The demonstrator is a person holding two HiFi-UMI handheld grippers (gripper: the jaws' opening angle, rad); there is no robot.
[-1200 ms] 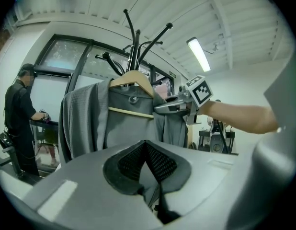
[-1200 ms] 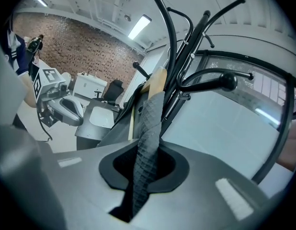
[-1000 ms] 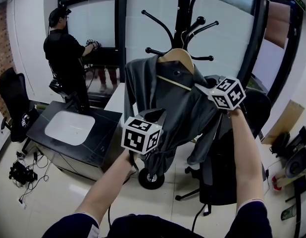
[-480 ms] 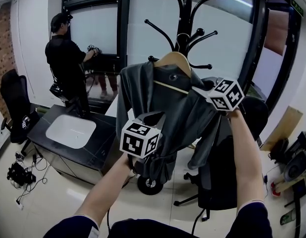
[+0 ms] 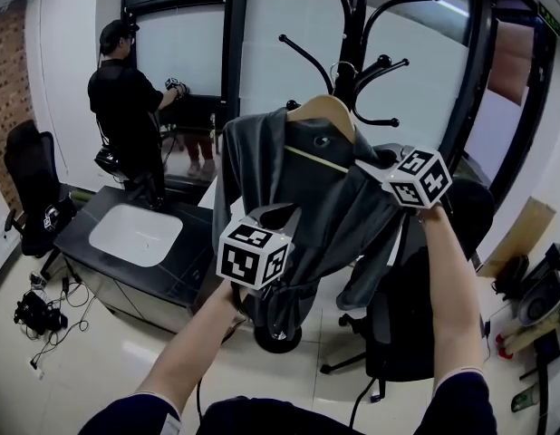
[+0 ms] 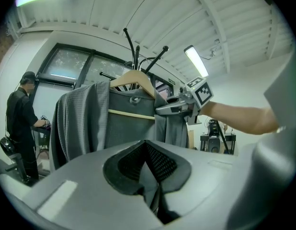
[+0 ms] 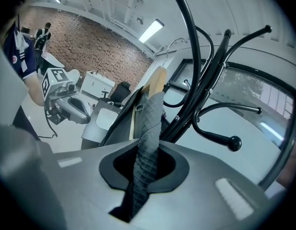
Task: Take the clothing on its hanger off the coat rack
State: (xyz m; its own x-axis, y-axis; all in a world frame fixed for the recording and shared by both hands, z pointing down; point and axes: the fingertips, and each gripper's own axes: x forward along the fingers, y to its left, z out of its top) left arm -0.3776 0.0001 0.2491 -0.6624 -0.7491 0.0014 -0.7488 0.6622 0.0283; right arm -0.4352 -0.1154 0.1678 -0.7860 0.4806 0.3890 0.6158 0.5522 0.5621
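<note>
A grey garment (image 5: 307,198) hangs on a wooden hanger (image 5: 323,109) right in front of the black coat rack (image 5: 356,25). The hanger's metal hook (image 5: 340,67) rises beside the pole; I cannot tell whether it rests on a peg. My left gripper (image 5: 278,216) is shut on a fold of the garment's lower front (image 6: 149,174). My right gripper (image 5: 367,165) is shut on the fabric at the right shoulder (image 7: 147,123), just below the hanger's end (image 7: 156,80). From the left gripper view the right gripper (image 6: 179,107) shows at the garment's edge.
A person in black (image 5: 126,107) stands at the window, back left. A black table (image 5: 171,275) holding a white tray (image 5: 135,234) stands left of the rack. A black office chair (image 5: 416,315) is under my right arm; the rack's wheeled base (image 5: 275,338) and floor cables (image 5: 40,311) lie below.
Both grippers have shifted slightly with the garment still in them, and the hanger now sits a little further left of the rack's pole, with its hook showing.
</note>
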